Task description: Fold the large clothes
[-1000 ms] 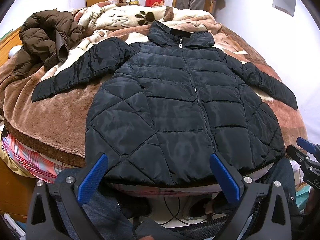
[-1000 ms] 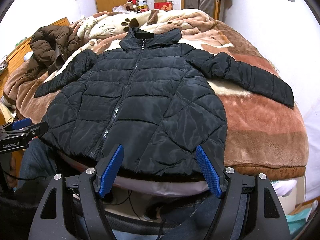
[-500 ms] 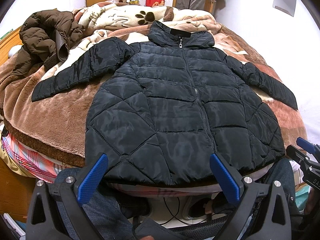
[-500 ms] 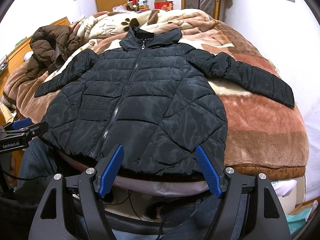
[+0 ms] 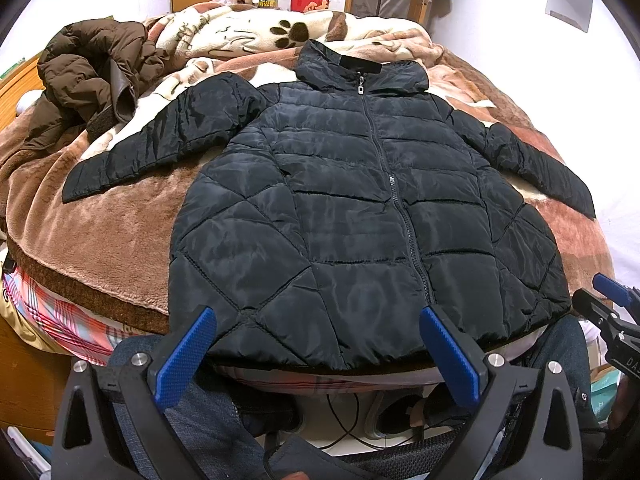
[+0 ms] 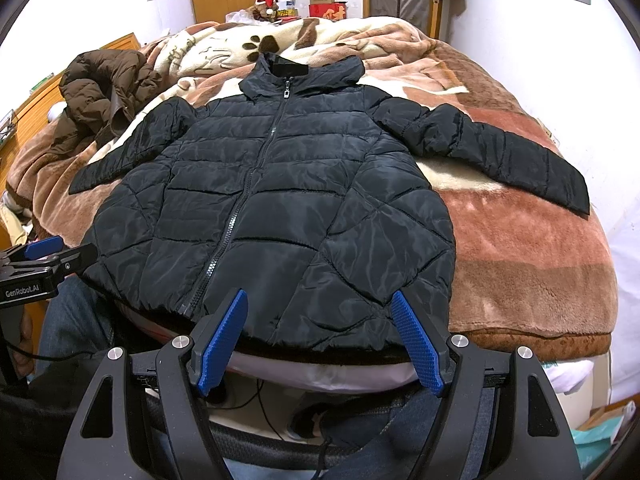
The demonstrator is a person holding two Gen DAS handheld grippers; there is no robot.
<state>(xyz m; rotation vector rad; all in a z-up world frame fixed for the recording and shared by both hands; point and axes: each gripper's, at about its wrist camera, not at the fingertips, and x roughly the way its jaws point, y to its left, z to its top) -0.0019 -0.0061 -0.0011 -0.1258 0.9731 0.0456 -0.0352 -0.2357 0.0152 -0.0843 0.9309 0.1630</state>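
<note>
Both grippers, left gripper (image 5: pixel 316 320) and right gripper (image 6: pixel 318 308), gape wide beside jacket (image 5: pixel 360 216) hem

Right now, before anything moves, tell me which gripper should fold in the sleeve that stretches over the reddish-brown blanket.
Right. That sleeve lies on the right gripper's side of the black jacket. The left gripper faces the opposite hem corner. Both are open and empty.

Bright, even light; sharp; fisheye-bent, dark-cornered edges
</note>
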